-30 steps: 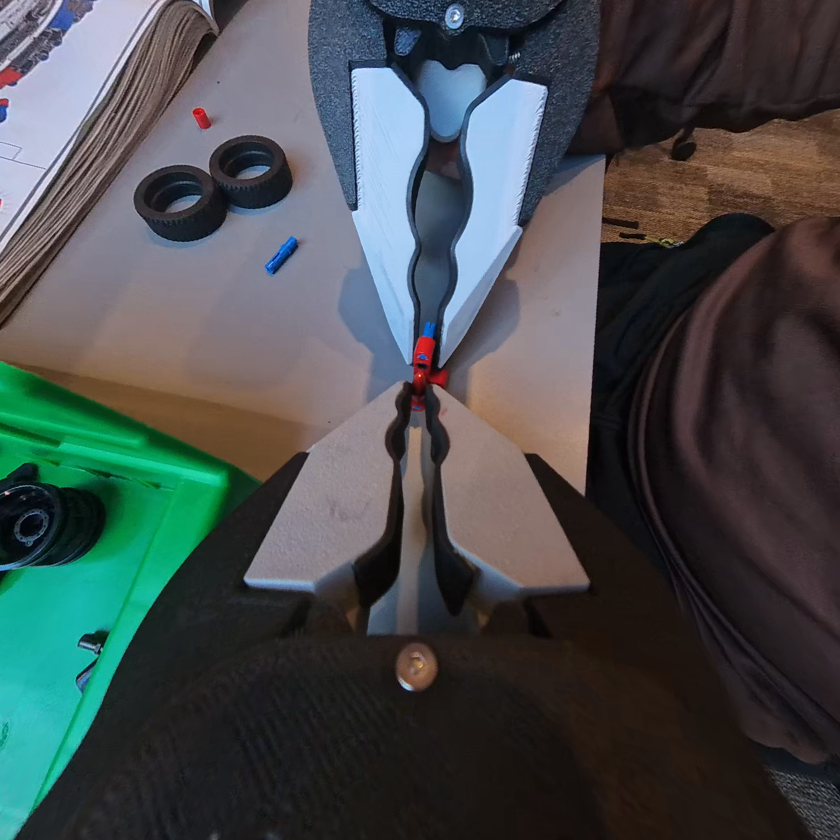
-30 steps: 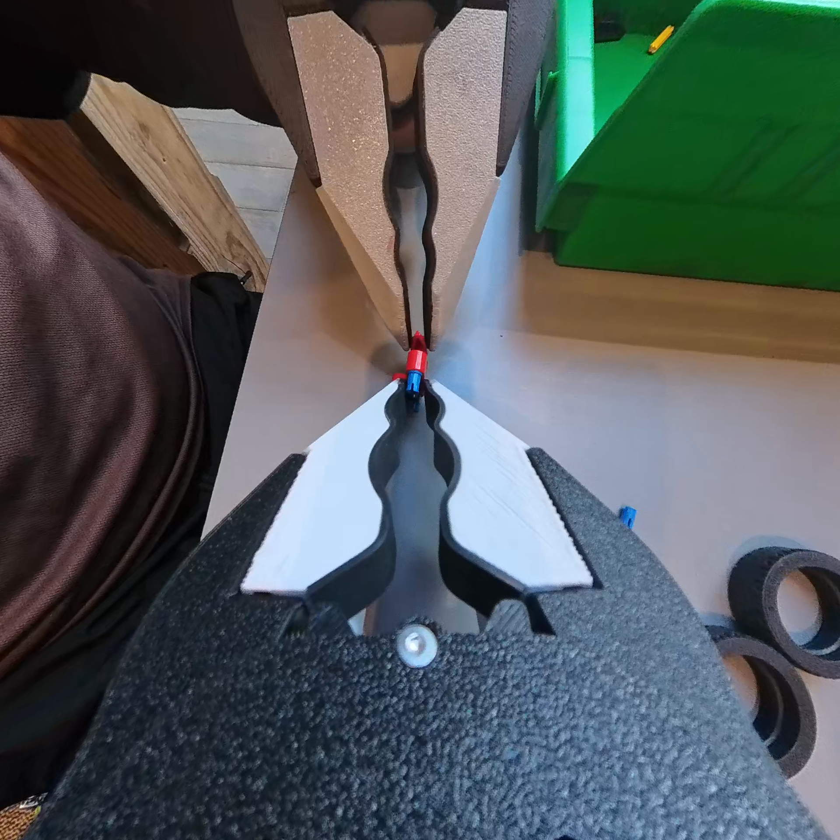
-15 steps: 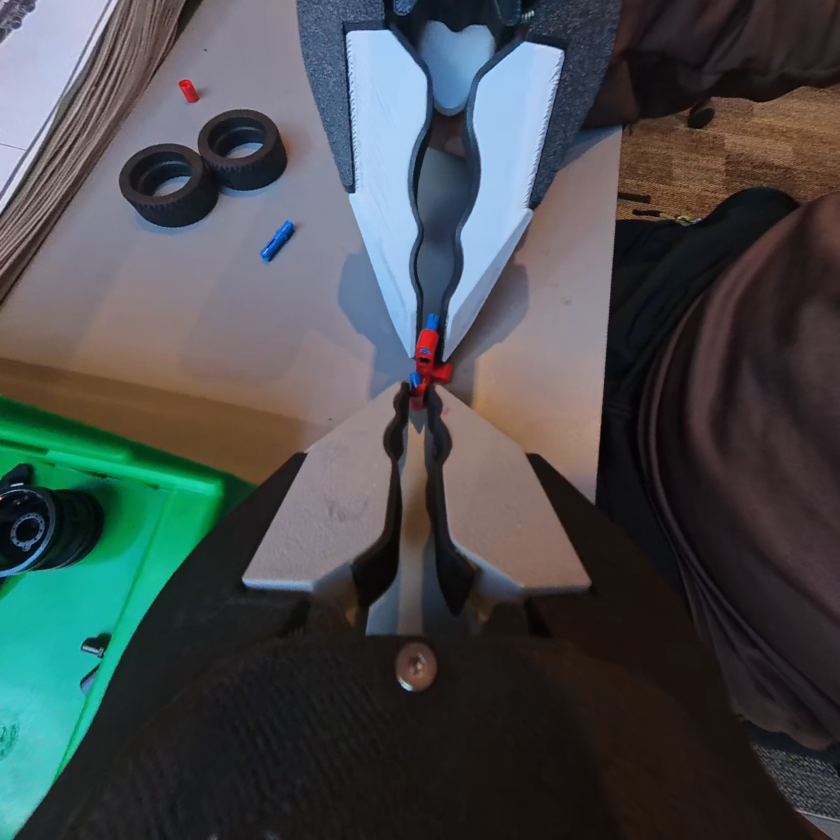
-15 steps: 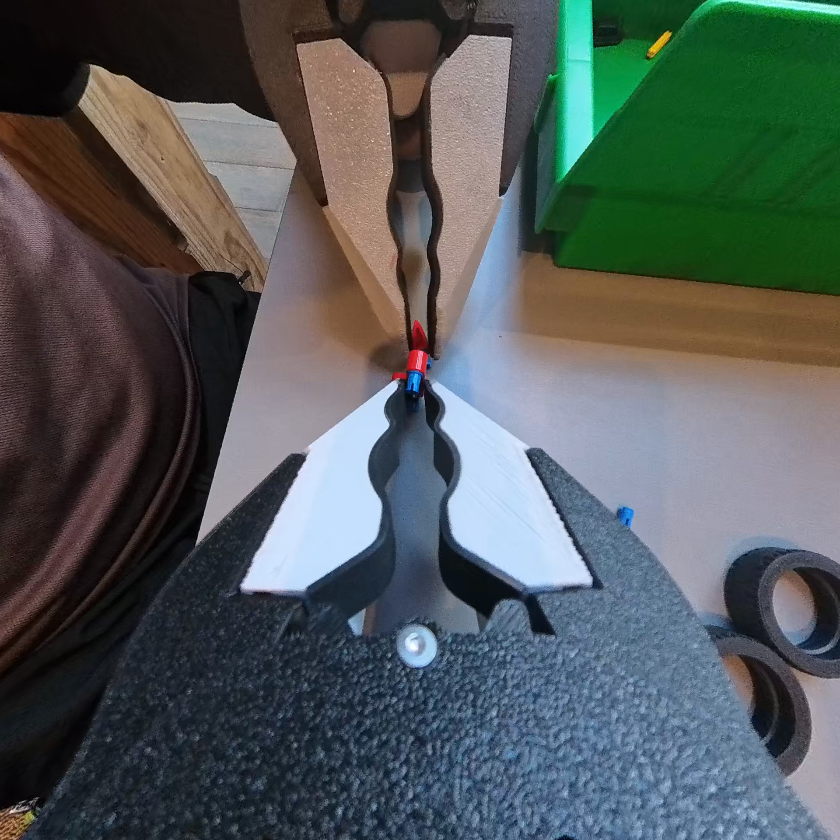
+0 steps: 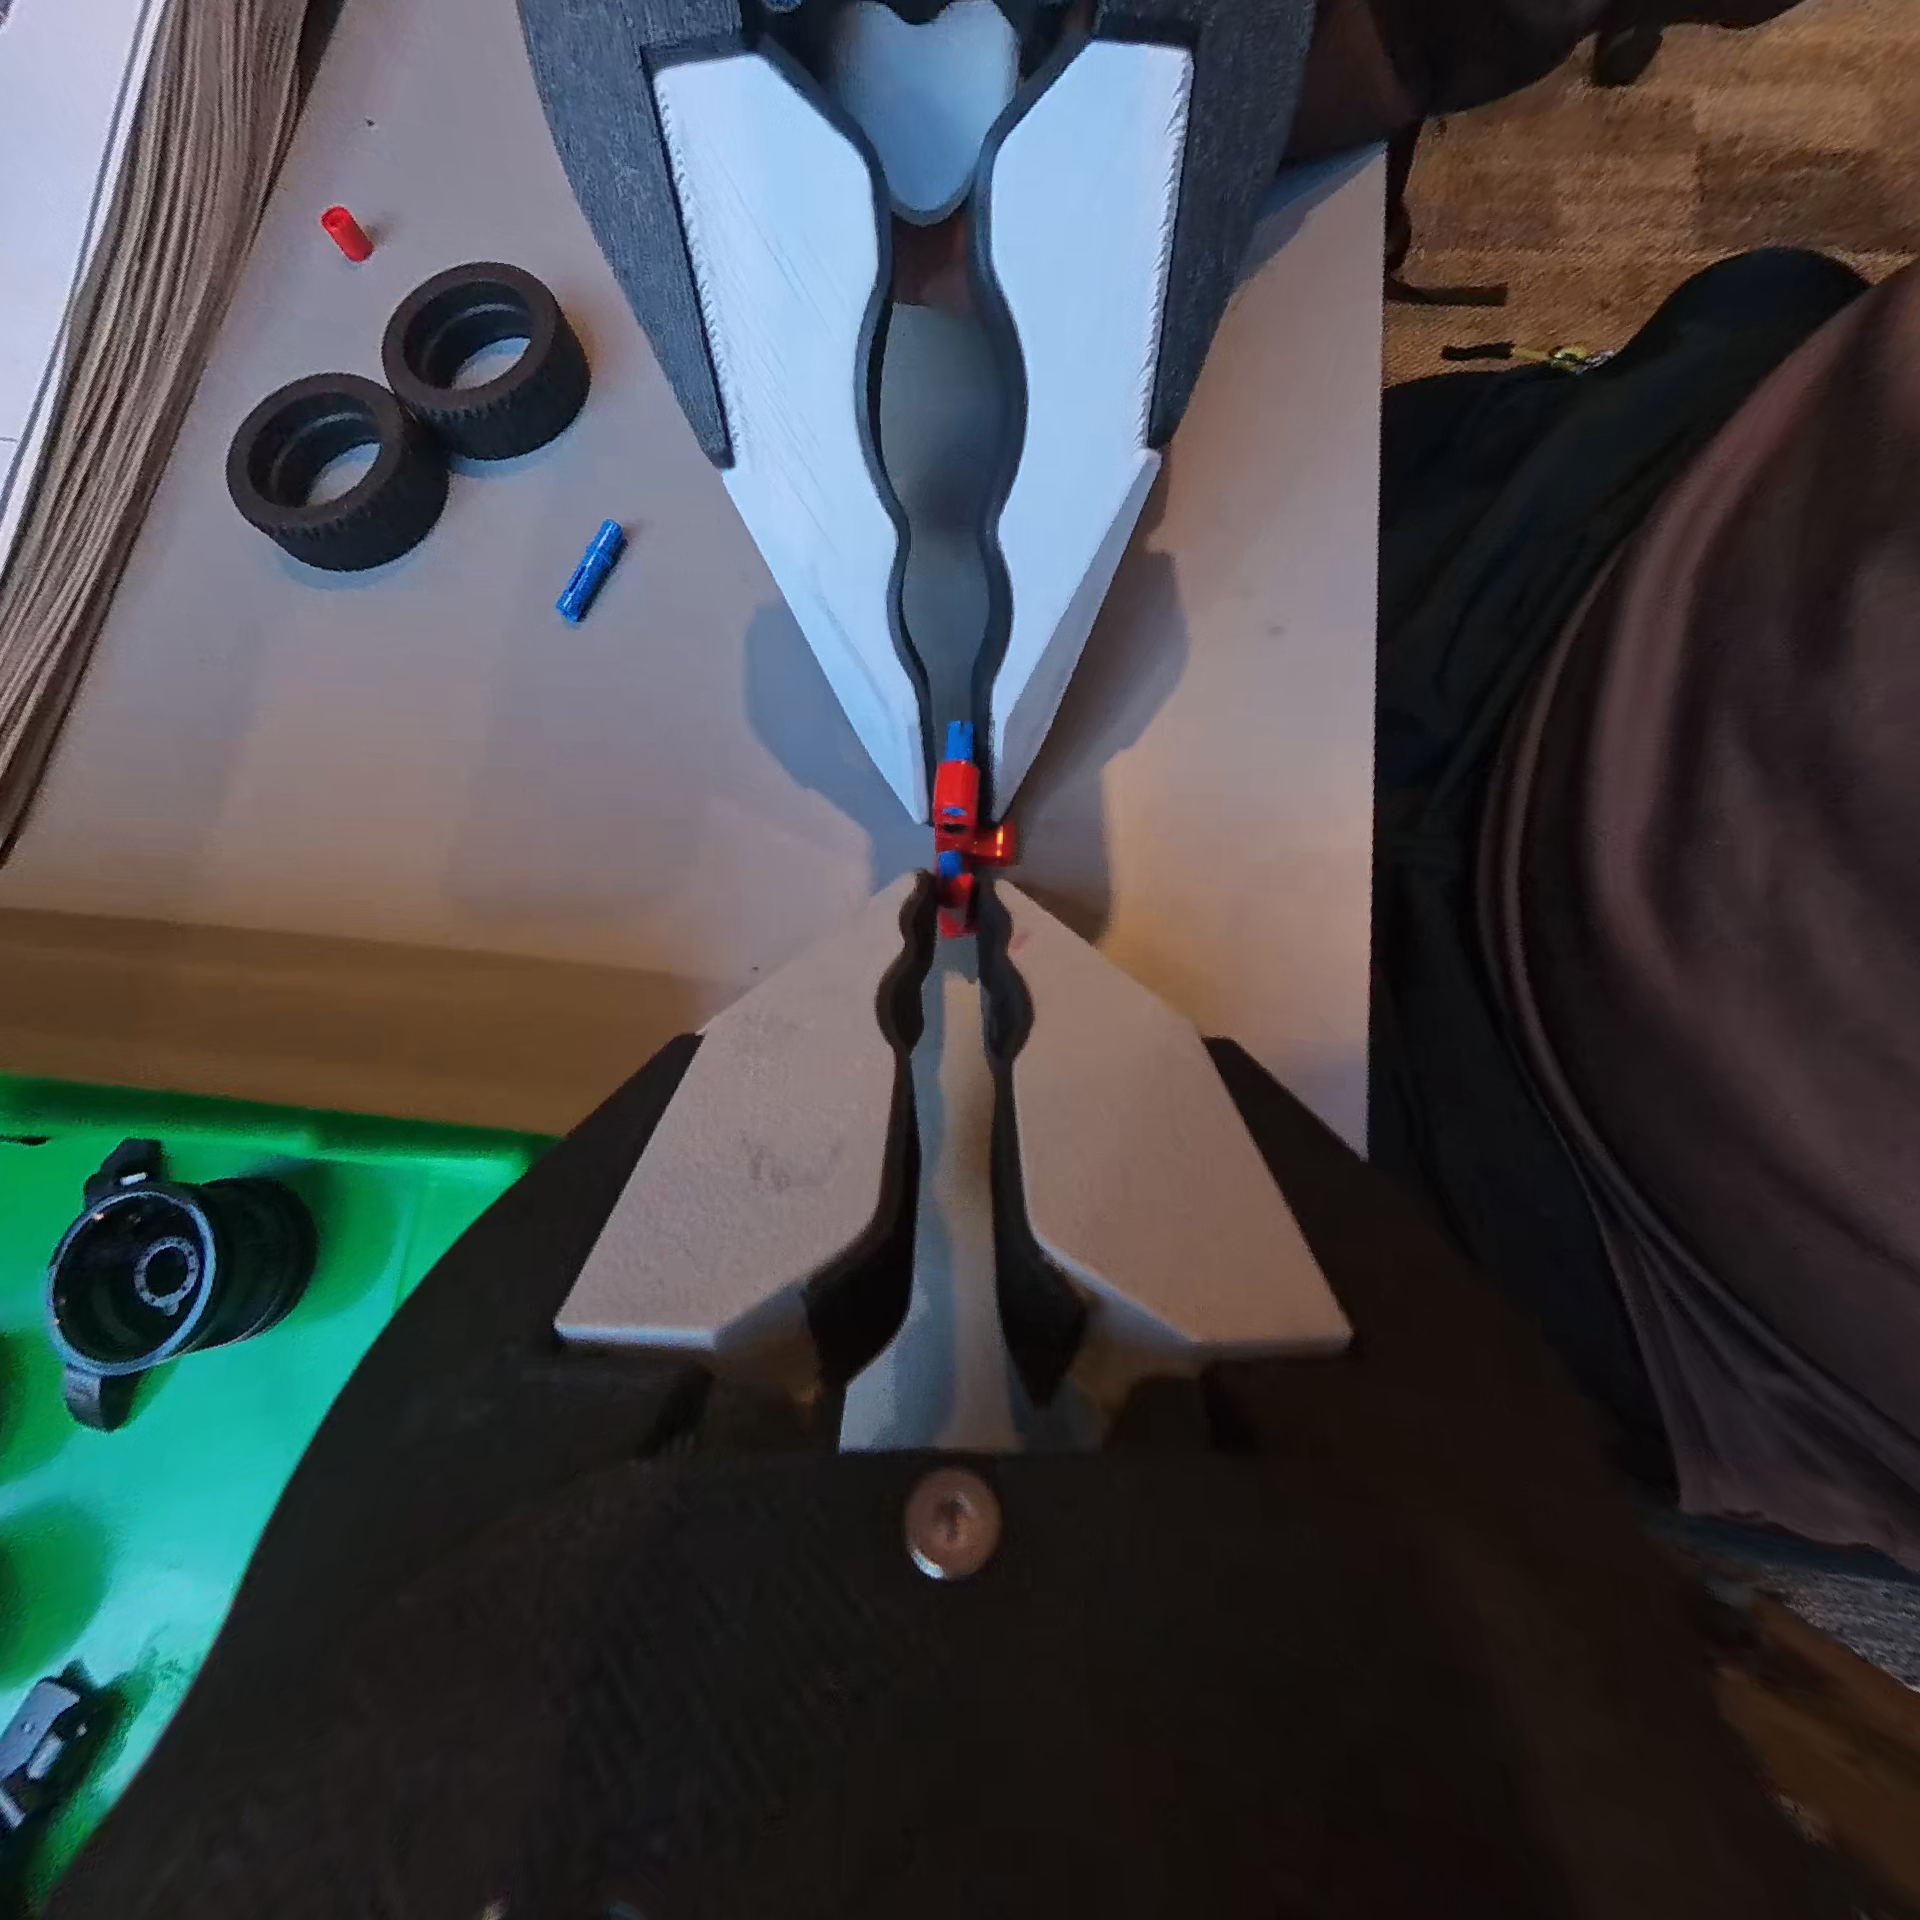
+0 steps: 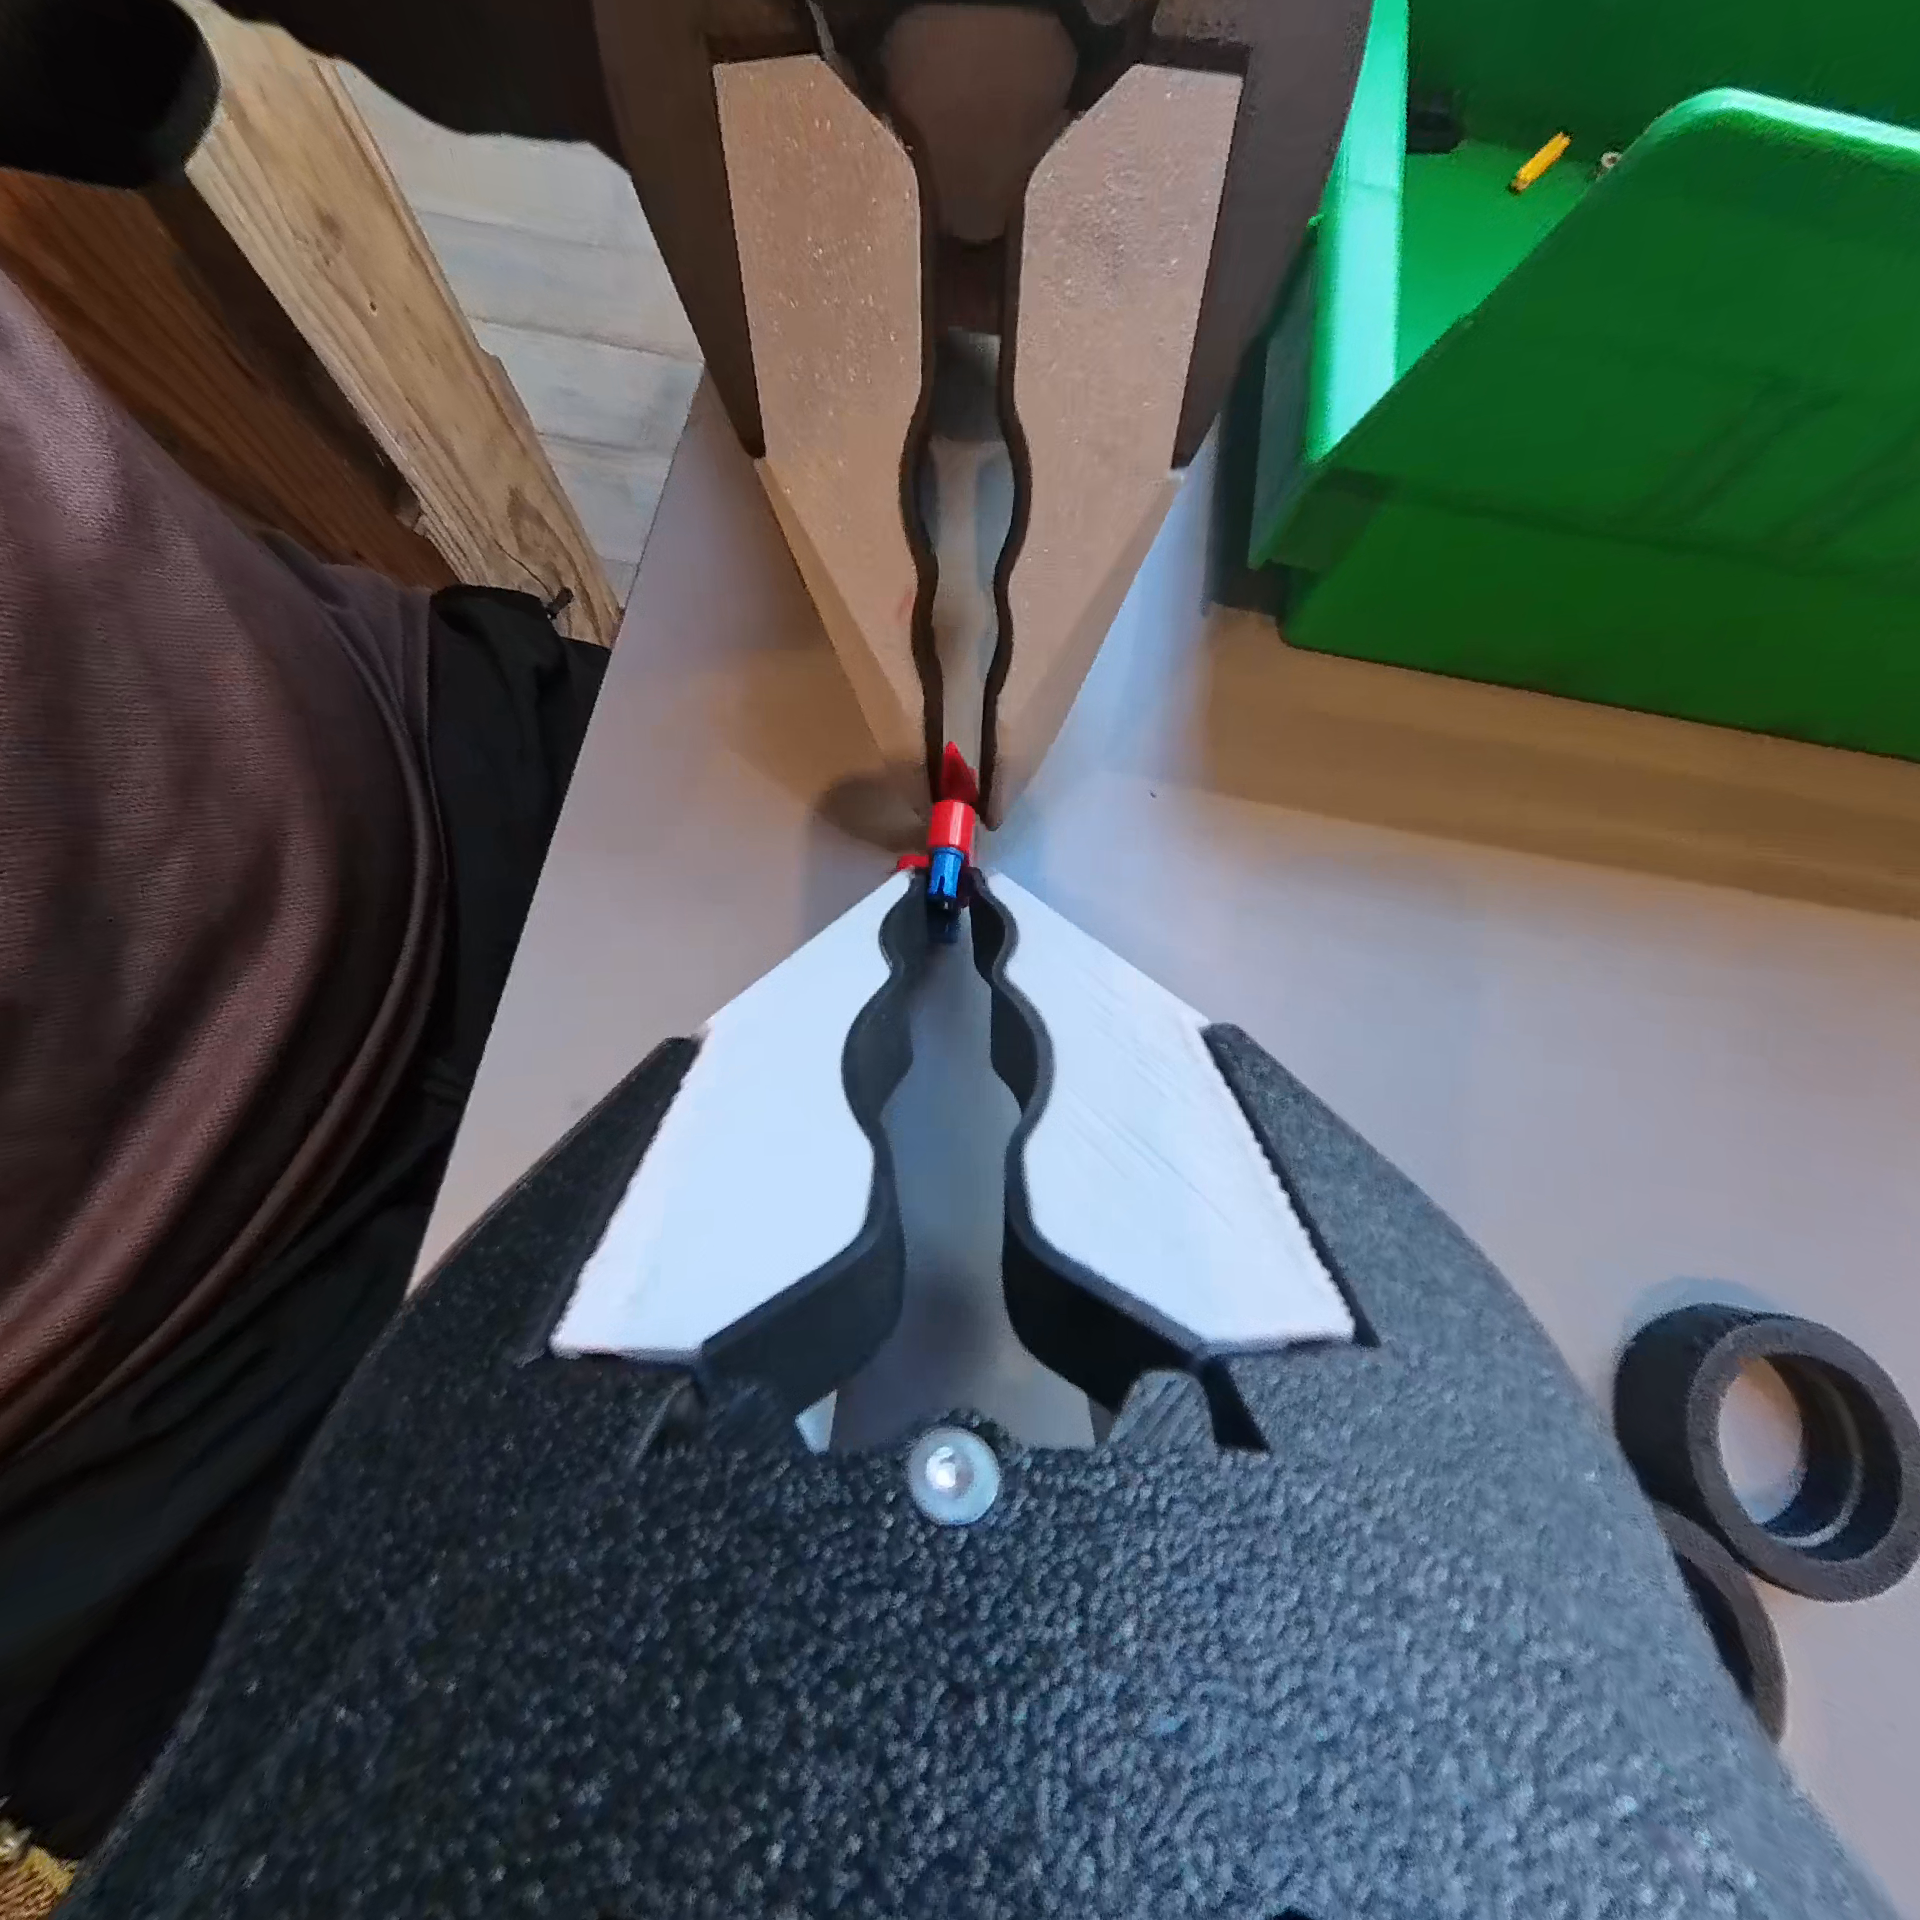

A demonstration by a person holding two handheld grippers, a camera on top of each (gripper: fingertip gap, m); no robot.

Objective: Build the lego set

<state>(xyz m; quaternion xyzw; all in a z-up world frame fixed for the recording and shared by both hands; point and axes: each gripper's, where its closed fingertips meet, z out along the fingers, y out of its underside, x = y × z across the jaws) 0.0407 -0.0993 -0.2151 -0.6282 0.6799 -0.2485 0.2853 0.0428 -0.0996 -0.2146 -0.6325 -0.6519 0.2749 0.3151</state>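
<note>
Left wrist view cuts off the book at 10 o'clock (image 5: 62, 312) and the green bin (image 5: 208, 1455) at 8 o'clock; parts inside the bin are too blurry to ID. Pale table (image 5: 416, 779) w/ two black tires (image 5: 405, 416), loose blue pin (image 5: 590, 571), small red piece (image 5: 346, 231); carpet at 1 o'clock. Left gripper (image 5: 956, 914) and right gripper (image 5: 961, 800) meet tip-to-tip, each clamped on one end of the red-and-blue lego piece (image 5: 961, 831) held between them above the table.

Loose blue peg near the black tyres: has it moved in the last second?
No. The small blue plastic peg lies at the same spot and slant beside the two black rubber tyres; only the view itself has shifted.
</note>
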